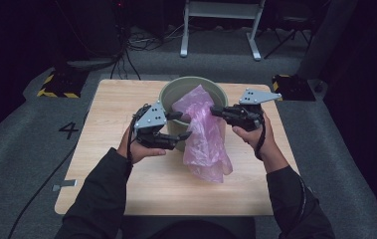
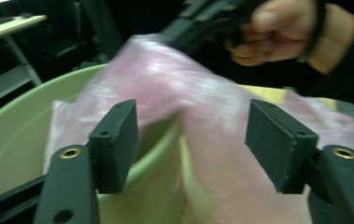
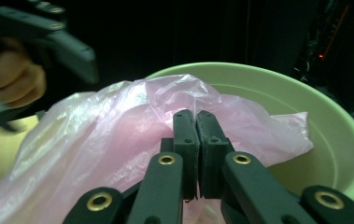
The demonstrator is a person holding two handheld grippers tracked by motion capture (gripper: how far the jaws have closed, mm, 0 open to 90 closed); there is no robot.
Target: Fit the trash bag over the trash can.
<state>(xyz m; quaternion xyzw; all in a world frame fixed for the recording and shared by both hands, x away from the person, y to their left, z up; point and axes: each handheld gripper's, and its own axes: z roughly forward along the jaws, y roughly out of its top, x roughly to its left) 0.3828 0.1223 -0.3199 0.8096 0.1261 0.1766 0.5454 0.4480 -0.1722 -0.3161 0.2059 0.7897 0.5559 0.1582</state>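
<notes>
High view first: pink bag [image 1: 205, 133] is draped over the near rim of the green bin [image 1: 173, 89], part bunched up inside, the rest hanging down the outside onto the table [image 1: 116, 179]. Its long axis runs from the bin toward the person. The right gripper [image 1: 215, 111] is pinching it at the top; the left gripper [image 1: 188, 125] sits just left of it at the rim, so both are basically on it.

Left gripper view: jaws spread, with the bag [image 2: 212, 135] and the bin rim [image 2: 25, 112] between them, pads not pressing anything. Blurry, though.

Right gripper view: jaws pressed together on a fold of the bag [image 3: 118, 121], with the bin [image 3: 333, 135] straight ahead.

Bag looks thin, see-through, crinkly and floppy. My guess is the left still needs to grab an edge.
</notes>
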